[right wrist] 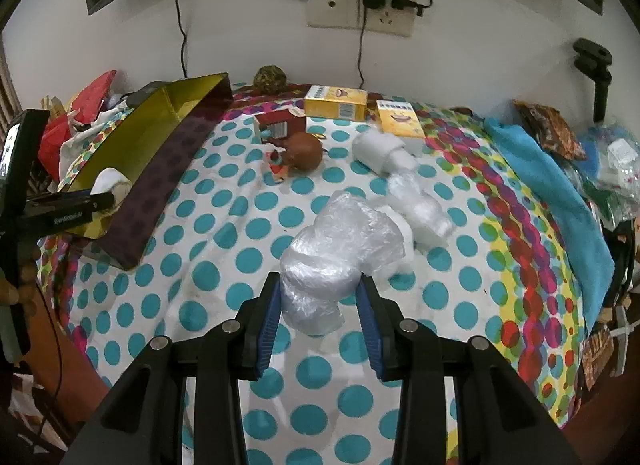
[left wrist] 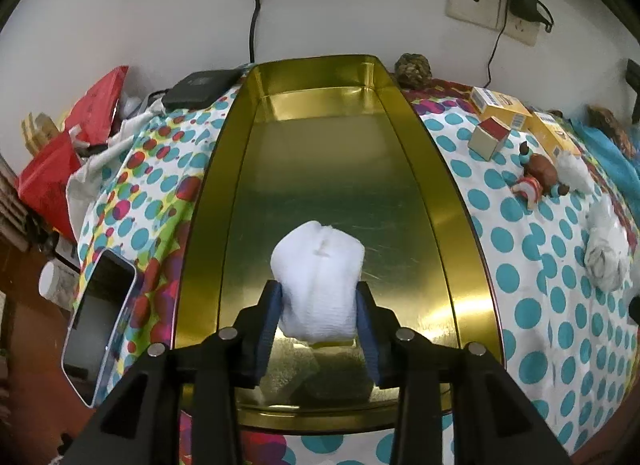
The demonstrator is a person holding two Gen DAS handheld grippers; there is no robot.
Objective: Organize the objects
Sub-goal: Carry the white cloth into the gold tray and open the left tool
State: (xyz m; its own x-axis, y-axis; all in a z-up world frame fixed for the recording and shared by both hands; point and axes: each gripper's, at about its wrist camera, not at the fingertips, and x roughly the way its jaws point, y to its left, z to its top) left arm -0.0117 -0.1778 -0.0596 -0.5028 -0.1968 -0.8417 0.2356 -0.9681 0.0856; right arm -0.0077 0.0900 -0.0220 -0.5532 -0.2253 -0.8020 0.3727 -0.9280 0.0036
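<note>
My left gripper (left wrist: 318, 297) is shut on a white cloth bundle (left wrist: 318, 265) and holds it just above the floor of a gold tin box (left wrist: 424, 169), near its front end. The right wrist view shows that gripper (right wrist: 102, 197) with the bundle inside the box (right wrist: 160, 169) at the left. My right gripper (right wrist: 318, 297) is shut on a clear crumpled plastic bag bundle (right wrist: 340, 249) on the dotted cloth (right wrist: 224, 225). Another plastic-wrapped white bundle (right wrist: 404, 177) lies just beyond it.
A brown-headed doll (right wrist: 300, 151), a red carton (right wrist: 278, 125) and two yellow boxes (right wrist: 336, 103) lie at the back. A phone (left wrist: 100, 321) lies left of the tin box. A blue cloth (right wrist: 560, 201) and clutter fill the right; red bags (left wrist: 72, 153) the left.
</note>
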